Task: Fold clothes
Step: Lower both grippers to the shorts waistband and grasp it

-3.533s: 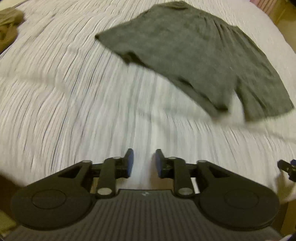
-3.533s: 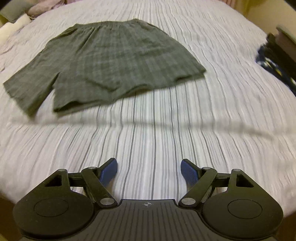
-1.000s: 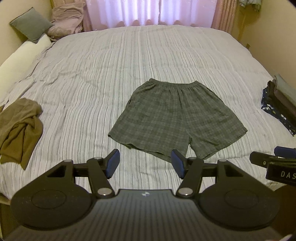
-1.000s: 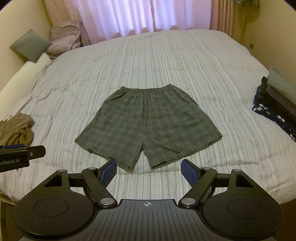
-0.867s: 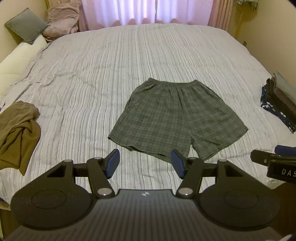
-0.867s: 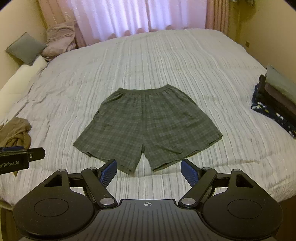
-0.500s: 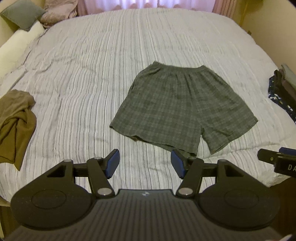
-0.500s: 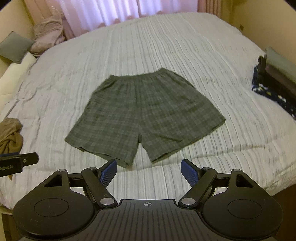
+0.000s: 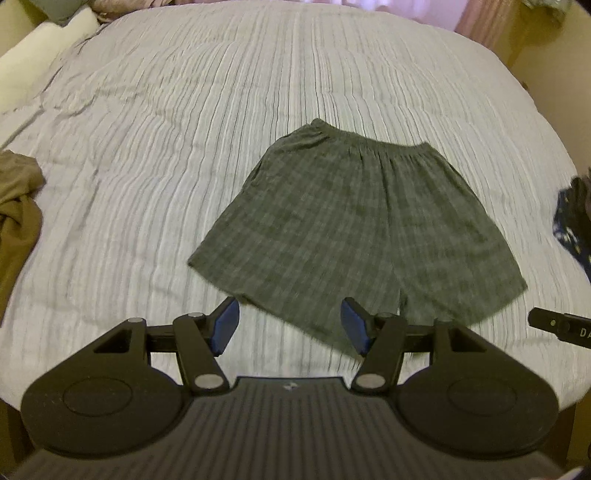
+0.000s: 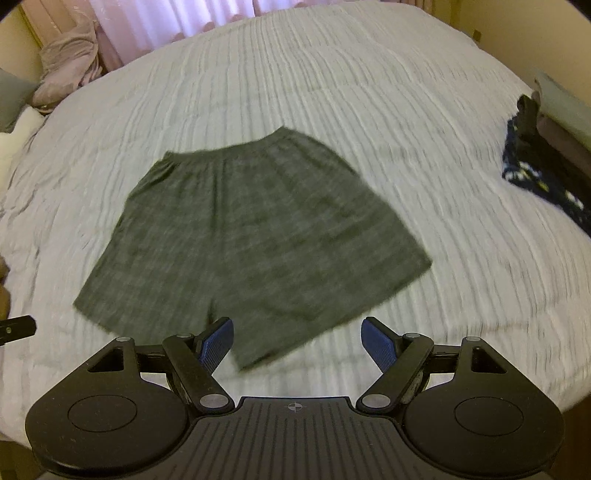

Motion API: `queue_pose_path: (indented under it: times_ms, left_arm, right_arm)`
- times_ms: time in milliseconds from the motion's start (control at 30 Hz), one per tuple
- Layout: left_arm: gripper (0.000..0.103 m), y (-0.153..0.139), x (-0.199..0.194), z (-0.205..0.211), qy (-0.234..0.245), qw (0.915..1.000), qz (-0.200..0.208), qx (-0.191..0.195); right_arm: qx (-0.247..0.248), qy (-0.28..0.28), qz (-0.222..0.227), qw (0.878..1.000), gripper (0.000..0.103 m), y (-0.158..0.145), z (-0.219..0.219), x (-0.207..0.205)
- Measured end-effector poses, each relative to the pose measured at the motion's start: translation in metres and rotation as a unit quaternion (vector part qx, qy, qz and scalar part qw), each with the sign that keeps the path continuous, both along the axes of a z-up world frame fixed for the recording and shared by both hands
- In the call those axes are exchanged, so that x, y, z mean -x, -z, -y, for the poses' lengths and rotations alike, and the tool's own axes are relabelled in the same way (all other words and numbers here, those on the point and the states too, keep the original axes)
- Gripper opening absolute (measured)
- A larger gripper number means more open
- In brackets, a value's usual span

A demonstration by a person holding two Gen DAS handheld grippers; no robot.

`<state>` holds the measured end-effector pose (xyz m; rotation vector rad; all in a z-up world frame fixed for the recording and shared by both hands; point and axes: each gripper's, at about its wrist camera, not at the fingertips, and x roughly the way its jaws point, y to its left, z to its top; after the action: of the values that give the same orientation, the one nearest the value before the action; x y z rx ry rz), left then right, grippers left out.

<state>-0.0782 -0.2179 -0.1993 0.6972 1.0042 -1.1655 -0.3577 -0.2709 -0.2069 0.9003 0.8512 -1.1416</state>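
Grey-green plaid shorts (image 9: 354, 229) lie flat near the middle of the bed (image 9: 184, 110), waistband at the far side, leg hems toward the near edge; striped pale bedcover under them, lightly wrinkled at the left; both views motion-blurred. Left gripper (image 9: 290, 325) hangs over the near edge, jaws wide open and holding nothing; its right blue pad (image 9: 352, 325) sits in front of the left leg hem, contact not clear. Right gripper (image 10: 297, 345) also has jaws spread wide, nothing held; the near hem of the right leg shows between its pads (image 10: 218, 343), cannot tell if touching. Each gripper's tip shows at the edge of the other's view. Brown garment (image 9: 16, 206) bunched at the bed's left edge, well apart from the shorts; folded stack of dark clothes (image 10: 546, 162) at the right edge; white pillow (image 9: 40, 55) far left; pinkish bundle (image 10: 66, 62) and curtain (image 10: 166, 18) at the far end.
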Motion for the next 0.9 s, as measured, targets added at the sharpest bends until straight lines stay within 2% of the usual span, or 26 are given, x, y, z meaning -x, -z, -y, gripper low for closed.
queue_pose_path:
  times_ms: [67, 300, 333, 367, 400, 467, 567, 733, 900]
  left_arm:
    - [0.055, 0.01, 0.005, 0.017, -0.006, 1.0, 0.001, 0.007]
    - [0.039, 0.054, 0.015, 0.073, -0.001, 0.9993, -0.003, 0.036]
    - [0.037, 0.061, 0.016, 0.08, 0.004, 0.9992, -0.003, 0.04]
    - [0.03, 0.069, 0.017, 0.088, 0.009, 0.9991, -0.003, 0.042]
    - [0.024, 0.077, 0.017, 0.097, 0.016, 0.999, -0.005, 0.043]
    - [0.02, 0.092, 0.014, 0.115, 0.028, 0.9985, -0.008, 0.047]
    - [0.015, 0.112, 0.011, 0.144, 0.051, 0.9966, -0.011, 0.063]
    - [0.013, 0.144, 0.007, 0.197, 0.088, 0.9914, -0.027, 0.093]
    - [0.013, 0.171, 0.011, 0.243, 0.145, 0.9814, -0.041, 0.119]
  right_arm:
    - [0.005, -0.001, 0.009, 1.0, 0.079, 0.012, 0.021, 0.008]
    - [0.023, -0.002, 0.04, 0.999, 0.079, 0.053, 0.093, 0.036]
    - [0.026, -0.003, 0.045, 0.999, 0.079, 0.059, 0.104, 0.04]
    - [0.028, -0.004, 0.049, 0.998, 0.079, 0.065, 0.114, 0.042]
    - [0.028, -0.012, 0.054, 0.998, 0.07, 0.071, 0.122, 0.038]
    - [0.028, -0.027, 0.065, 0.997, 0.048, 0.084, 0.138, 0.029]
    - [0.03, -0.051, 0.08, 0.995, 0.048, 0.104, 0.162, 0.016]
    - [0.065, -0.119, 0.092, 0.986, 0.047, 0.13, 0.199, -0.019]
    - [0.081, -0.165, 0.105, 0.977, 0.037, 0.153, 0.234, -0.054]
